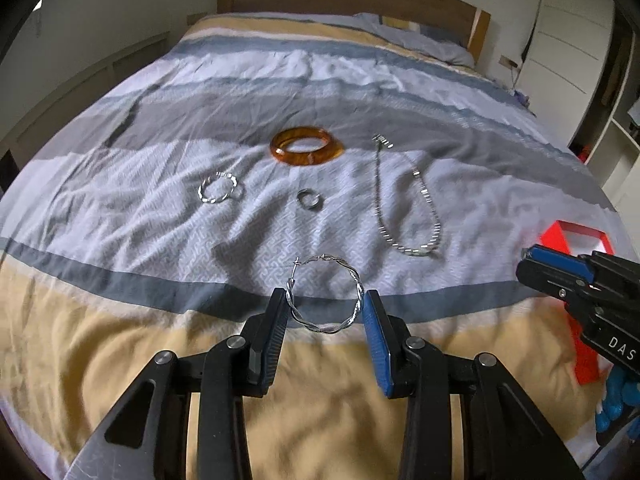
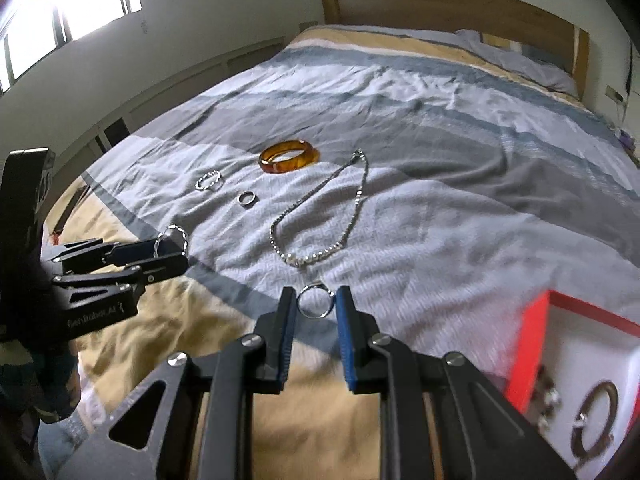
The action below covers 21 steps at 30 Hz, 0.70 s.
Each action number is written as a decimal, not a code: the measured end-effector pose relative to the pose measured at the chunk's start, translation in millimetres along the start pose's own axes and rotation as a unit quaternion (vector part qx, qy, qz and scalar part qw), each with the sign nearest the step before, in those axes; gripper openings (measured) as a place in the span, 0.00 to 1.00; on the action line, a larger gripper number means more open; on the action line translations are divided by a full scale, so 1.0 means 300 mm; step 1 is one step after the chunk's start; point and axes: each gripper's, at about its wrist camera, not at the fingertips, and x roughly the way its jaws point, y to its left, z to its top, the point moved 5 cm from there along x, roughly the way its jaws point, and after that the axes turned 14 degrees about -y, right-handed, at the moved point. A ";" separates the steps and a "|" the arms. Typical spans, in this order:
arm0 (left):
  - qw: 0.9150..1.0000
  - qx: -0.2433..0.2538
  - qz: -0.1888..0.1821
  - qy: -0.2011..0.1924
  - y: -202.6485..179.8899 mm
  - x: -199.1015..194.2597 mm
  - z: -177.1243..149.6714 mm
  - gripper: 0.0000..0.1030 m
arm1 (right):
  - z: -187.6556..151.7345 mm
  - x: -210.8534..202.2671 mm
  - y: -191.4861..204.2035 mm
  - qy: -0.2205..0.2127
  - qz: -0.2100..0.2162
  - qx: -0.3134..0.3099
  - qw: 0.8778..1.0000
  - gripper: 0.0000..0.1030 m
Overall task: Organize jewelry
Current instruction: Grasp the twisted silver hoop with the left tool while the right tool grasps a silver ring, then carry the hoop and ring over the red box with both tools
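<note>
A striped grey-and-tan bedspread [image 1: 160, 128] is seen bearing an amber resin bangle [image 1: 306, 146] and a silver bead chain [image 1: 404, 204]; a red-walled white tray [image 2: 532, 336] is kept at the right. A twisted silver hoop earring [image 1: 326, 296] is clamped by the left gripper [image 1: 325, 312], a small silver ring [image 2: 316, 301] by the right gripper [image 2: 316, 308]. Both are pinched edge-on, so either could be flicked out onto the fabric.

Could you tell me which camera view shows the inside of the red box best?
The right wrist view: the red box sits near its lower right corner with its white interior and some jewelry visible. The left wrist view shows only its rim and side, partly behind the right claw.
</note>
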 end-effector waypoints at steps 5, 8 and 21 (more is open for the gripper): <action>1.000 0.007 -0.017 -0.010 -0.077 -0.073 0.015 0.37 | -0.020 -0.145 -0.060 -0.014 -0.025 0.013 0.999 0.18; 0.999 0.014 -0.037 -0.013 -0.161 -0.104 0.019 0.37 | -0.044 -0.234 -0.125 -0.019 -0.048 0.023 0.998 0.18; 0.985 0.066 -0.162 0.004 -0.677 -0.107 -0.034 0.37 | -0.278 -0.565 -0.546 0.000 -0.178 0.092 0.980 0.18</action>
